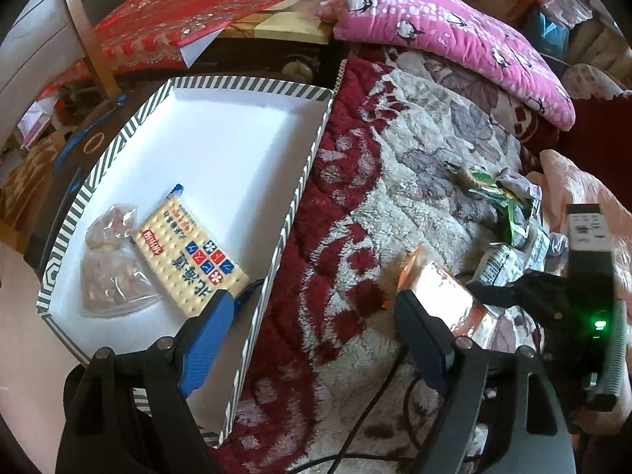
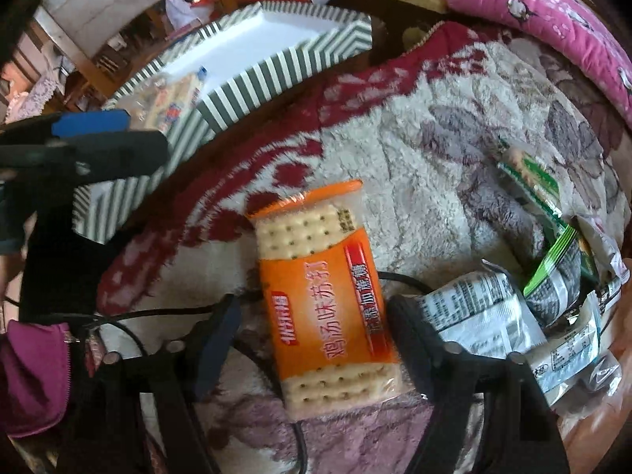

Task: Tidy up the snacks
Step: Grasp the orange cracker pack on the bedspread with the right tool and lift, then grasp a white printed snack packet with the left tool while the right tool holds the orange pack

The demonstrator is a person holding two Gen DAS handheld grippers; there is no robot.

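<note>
Striped box (image 1: pixel 304 181), white inside, sat on the left edge of the fleece blanket (image 1: pixel 395 205). In its near corner lay a blue-ended cracker pack (image 1: pixel 189 260), flat, beside a clear bag of brownish pieces (image 1: pixel 110 268). An orange cracker pack (image 2: pixel 328 300) lay flat at mid-blanket. Green and grey wrapped packets (image 2: pixel 553 296) were heaped at the blanket's right edge.

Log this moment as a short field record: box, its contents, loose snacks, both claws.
box: striped box, open, on the blanket
in box: blue cracker pack; clear bag of snacks
loose: orange cracker pack, flat on blanket; pile of small packets beside it
left claw: open, empty, straddling the box wall
right claw: either side of orange pack; a gap shows at the left finger
</note>
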